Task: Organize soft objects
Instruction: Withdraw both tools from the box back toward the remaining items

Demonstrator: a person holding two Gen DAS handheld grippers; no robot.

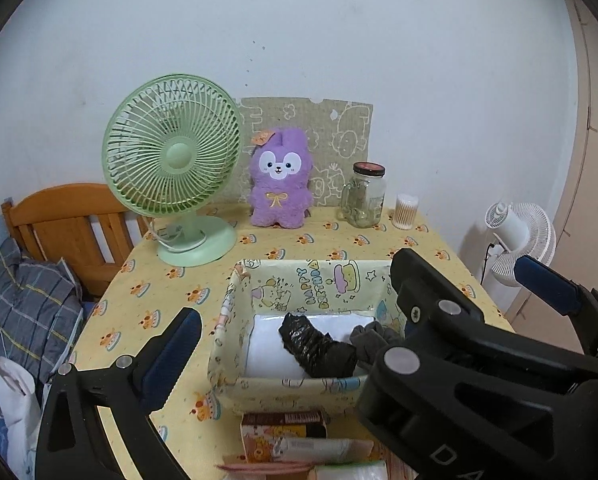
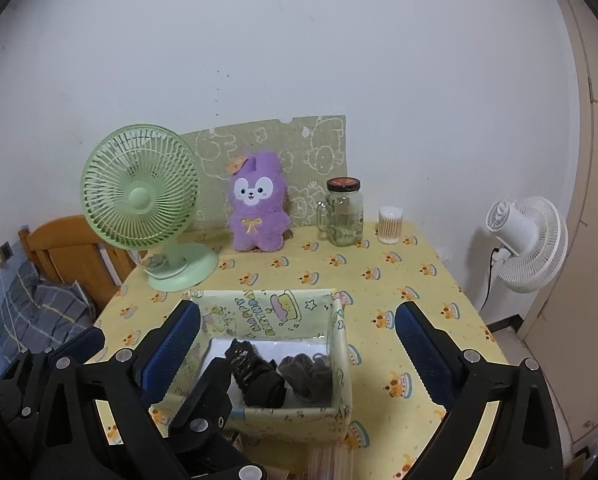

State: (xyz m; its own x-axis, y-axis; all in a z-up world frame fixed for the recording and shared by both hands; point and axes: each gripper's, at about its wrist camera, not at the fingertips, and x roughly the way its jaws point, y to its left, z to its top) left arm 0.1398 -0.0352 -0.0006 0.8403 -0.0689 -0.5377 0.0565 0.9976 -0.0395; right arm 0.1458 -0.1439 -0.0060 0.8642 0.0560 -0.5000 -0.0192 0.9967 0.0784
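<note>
A yellow patterned fabric basket [image 1: 299, 284] [image 2: 341, 344] stands on the table. Inside lie a black crinkly roll [image 1: 319, 344] [image 2: 257, 380], a grey cloth bundle [image 1: 369, 340] [image 2: 305, 372] and a white folded cloth [image 1: 267, 344]. A purple plush bunny [image 1: 279, 178] [image 2: 259, 204] sits upright at the back against a green panel. My left gripper [image 1: 295, 316] is open and empty in front of the basket. My right gripper [image 2: 299, 340] is open and empty, its jaws on either side of the basket. In the left wrist view the right gripper's fingers [image 1: 547, 280] cross the right side.
A green desk fan [image 1: 175, 160] [image 2: 143, 204] stands back left. A glass jar [image 1: 365, 194] [image 2: 343, 212] and a cotton swab tub [image 1: 406, 210] [image 2: 390, 225] stand back right. A small printed box [image 1: 285, 436] lies at the table's front edge. A white fan [image 2: 527, 240] stands beyond the right edge.
</note>
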